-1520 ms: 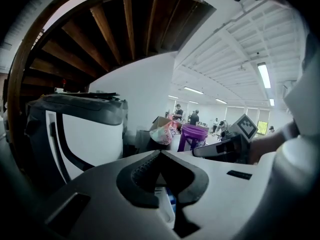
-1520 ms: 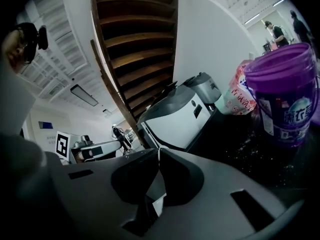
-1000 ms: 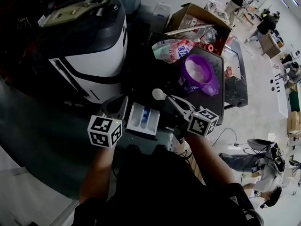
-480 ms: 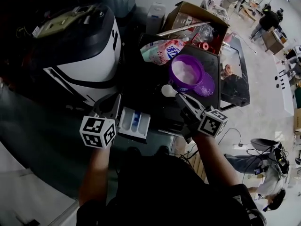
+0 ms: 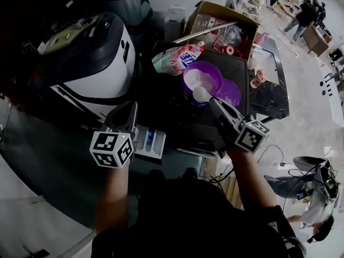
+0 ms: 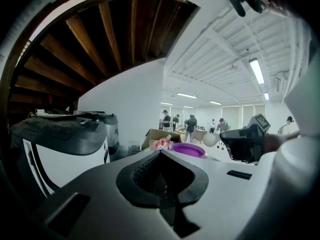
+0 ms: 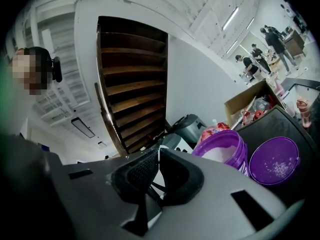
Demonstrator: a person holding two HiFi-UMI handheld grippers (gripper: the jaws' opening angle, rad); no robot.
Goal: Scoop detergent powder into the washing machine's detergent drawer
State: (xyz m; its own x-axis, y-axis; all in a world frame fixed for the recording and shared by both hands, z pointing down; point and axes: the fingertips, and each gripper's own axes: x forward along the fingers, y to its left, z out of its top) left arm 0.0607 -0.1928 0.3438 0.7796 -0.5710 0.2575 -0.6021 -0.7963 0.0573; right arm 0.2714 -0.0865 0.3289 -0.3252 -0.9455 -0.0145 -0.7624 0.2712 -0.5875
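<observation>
The white detergent drawer (image 5: 150,143) stands pulled out from the white and black washing machine (image 5: 88,58). My left gripper (image 5: 124,115) sits at the drawer's left side, its jaws shut (image 6: 161,154) with nothing seen between them. My right gripper (image 5: 213,103) is shut on the handle of a white scoop (image 5: 200,93). The scoop's bowl hovers at the near rim of the purple tub (image 5: 199,78) of white powder. In the right gripper view the tub (image 7: 225,151) lies just beyond the jaws (image 7: 157,153). Whether the scoop holds powder is unclear.
The tub's purple lid (image 5: 230,93) lies beside it on a dark table (image 5: 241,63). A detergent bag (image 5: 174,60) and an open cardboard box (image 5: 223,19) stand behind the tub. Several people work at the far end of the room (image 5: 307,12).
My right gripper has carried the scoop away from the drawer, up and toward the purple tub. The left gripper has stayed by the drawer.
</observation>
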